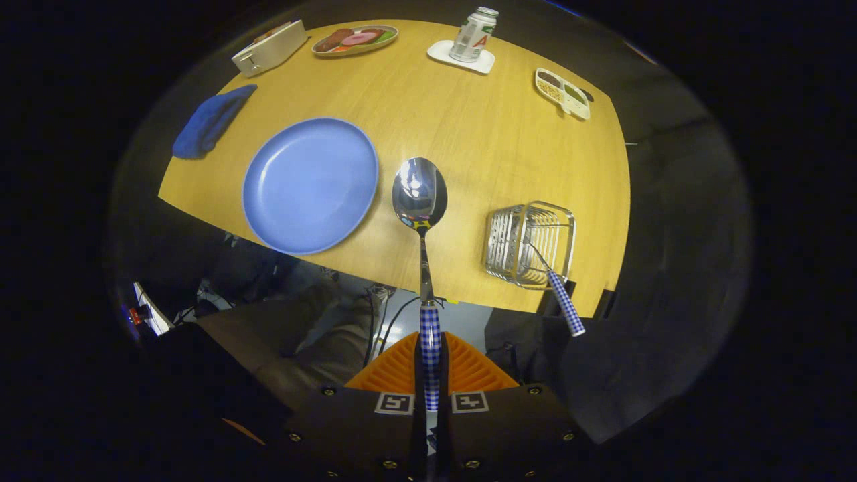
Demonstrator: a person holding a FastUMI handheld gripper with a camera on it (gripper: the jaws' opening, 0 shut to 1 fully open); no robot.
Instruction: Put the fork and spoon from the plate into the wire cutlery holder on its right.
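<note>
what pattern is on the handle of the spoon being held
Blue-and-white check, clearest in the gripper view on the spoon handle, clamped between the tongs.

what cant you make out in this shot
- Fork tines, gripper view: lost behind the wire cutlery holder mesh; its checked handle sticks out.
- Spoon handle end: hidden between the fingers of the gripper, shut on it.
- Food in the divided tray beyond the holder: too small.
- Floor under the table: too dark.

Far table edge: toaster [269, 47], food plate [355, 39], can [474, 35] on coaster [462, 57], divided dish [562, 93]. Blue cloth [211, 121] near toaster.
</note>
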